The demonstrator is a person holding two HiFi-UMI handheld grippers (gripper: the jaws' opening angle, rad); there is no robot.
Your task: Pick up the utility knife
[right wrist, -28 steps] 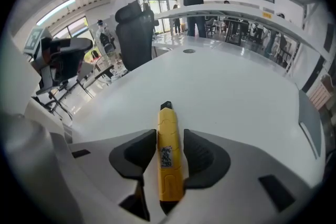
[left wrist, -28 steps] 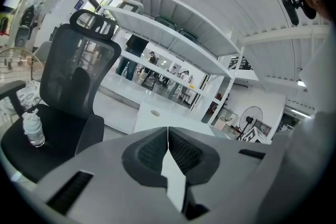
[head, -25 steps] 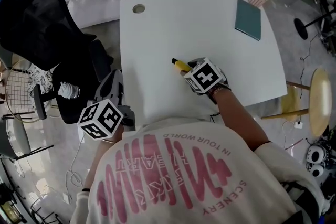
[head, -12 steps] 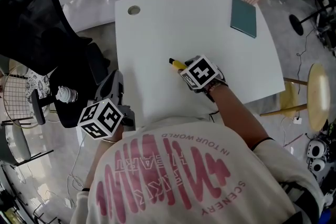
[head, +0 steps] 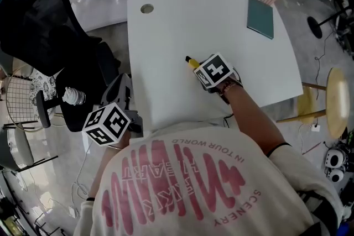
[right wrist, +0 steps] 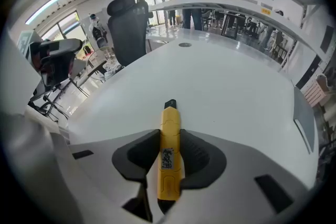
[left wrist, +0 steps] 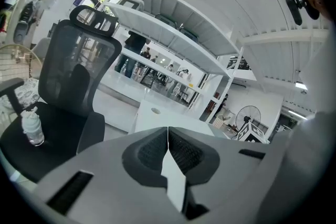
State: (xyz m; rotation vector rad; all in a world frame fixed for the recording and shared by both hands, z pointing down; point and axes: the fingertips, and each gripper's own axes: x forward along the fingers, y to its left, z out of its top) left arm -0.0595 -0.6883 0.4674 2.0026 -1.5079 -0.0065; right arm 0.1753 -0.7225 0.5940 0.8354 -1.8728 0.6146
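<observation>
The utility knife [right wrist: 169,160] is yellow with a black tip and lies on the white table [head: 182,19]. It lies lengthwise between the pads of my right gripper [right wrist: 169,136], whose jaws are closing, and both pads touch its sides. In the head view only the knife's tip end [head: 191,62] shows ahead of the right gripper [head: 200,68], which points steeply down at the table. My left gripper [head: 121,81] hangs off the table's left edge, shut and holding nothing. Its pads [left wrist: 181,152] meet in the left gripper view.
A teal notebook [head: 261,17] lies at the table's far right corner. A cable hole [head: 146,8] is at the far left corner. A black office chair [head: 50,25] with a water bottle [head: 71,95] on its seat stands left of the table. A wooden stool [head: 334,105] is at the right.
The right gripper has stayed over the knife, and less of the yellow handle shows ahead of it now. The left gripper has kept its place.
</observation>
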